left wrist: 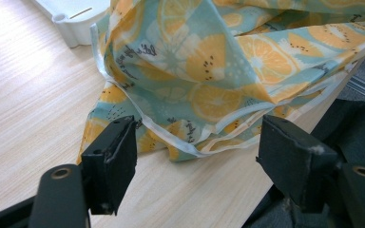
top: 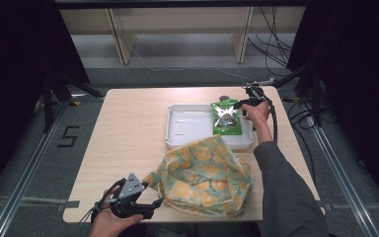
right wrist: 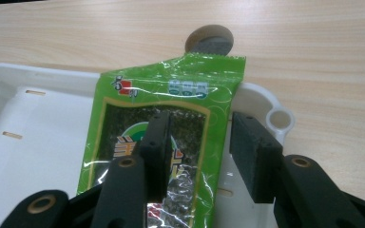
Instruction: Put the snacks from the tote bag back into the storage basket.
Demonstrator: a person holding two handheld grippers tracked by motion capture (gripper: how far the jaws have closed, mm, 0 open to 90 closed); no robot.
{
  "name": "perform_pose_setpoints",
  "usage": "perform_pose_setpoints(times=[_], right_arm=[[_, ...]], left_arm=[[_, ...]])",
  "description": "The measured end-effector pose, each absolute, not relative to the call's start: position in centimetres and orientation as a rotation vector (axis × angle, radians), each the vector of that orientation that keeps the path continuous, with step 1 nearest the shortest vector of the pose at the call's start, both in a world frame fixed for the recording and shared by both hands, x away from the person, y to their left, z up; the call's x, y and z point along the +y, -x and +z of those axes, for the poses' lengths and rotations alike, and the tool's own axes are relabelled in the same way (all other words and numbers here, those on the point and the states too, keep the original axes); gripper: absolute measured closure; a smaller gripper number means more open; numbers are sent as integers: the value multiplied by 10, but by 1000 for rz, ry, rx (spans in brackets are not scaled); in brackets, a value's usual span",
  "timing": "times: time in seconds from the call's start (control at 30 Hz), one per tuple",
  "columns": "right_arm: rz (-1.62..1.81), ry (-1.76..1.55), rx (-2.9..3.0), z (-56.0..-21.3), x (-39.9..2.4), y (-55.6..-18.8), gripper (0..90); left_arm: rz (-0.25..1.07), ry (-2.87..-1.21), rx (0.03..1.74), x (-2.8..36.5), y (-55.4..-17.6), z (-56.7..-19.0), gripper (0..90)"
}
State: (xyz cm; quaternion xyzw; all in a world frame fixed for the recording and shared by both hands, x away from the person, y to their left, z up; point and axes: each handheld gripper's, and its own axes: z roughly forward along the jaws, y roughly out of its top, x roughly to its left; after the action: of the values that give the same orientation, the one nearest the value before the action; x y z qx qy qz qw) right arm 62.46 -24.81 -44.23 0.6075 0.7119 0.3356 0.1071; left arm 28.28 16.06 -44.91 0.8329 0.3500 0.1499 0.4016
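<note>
A green seaweed snack packet [top: 225,117] [right wrist: 180,90] lies in the right end of a white tray [top: 190,129] [right wrist: 43,137], its top leaning over the far rim. My right gripper [top: 245,104] [right wrist: 199,137] is at the packet's right edge. One jaw is over the packet's face, the other is just off its edge, and a gap shows between the pads and the packet. A cloth bag [top: 205,175] [left wrist: 209,61] printed with orange slices lies crumpled in front of the tray. My left gripper [top: 155,202] [left wrist: 197,142] stands open at the bag's near-left corner, with the bag's white hem just beyond its jaws.
A small round brownish disc [top: 224,98] [right wrist: 210,40] lies on the wooden table [top: 128,128] just behind the packet. The tray's corner [left wrist: 71,21] shows past the bag. Black stands and cables surround the table, with shelving at the back.
</note>
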Motion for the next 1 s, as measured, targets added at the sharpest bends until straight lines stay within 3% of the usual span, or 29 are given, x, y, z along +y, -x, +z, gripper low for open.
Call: perform_pose_setpoints(times=[0.73, 0.8, 1.0], right_arm=[[1040, -1564, 2173, -421, -247, -602, 547], [1044, -1670, 2147, -415, -242, -593, 545], [1038, -1497, 2219, -406, -246, -577, 513]], left_arm=[[384, -2093, 898, 164, -285, -448, 287], [388, -2088, 898, 165, -285, -448, 287], [392, -2090, 908, 166, -285, -447, 287]])
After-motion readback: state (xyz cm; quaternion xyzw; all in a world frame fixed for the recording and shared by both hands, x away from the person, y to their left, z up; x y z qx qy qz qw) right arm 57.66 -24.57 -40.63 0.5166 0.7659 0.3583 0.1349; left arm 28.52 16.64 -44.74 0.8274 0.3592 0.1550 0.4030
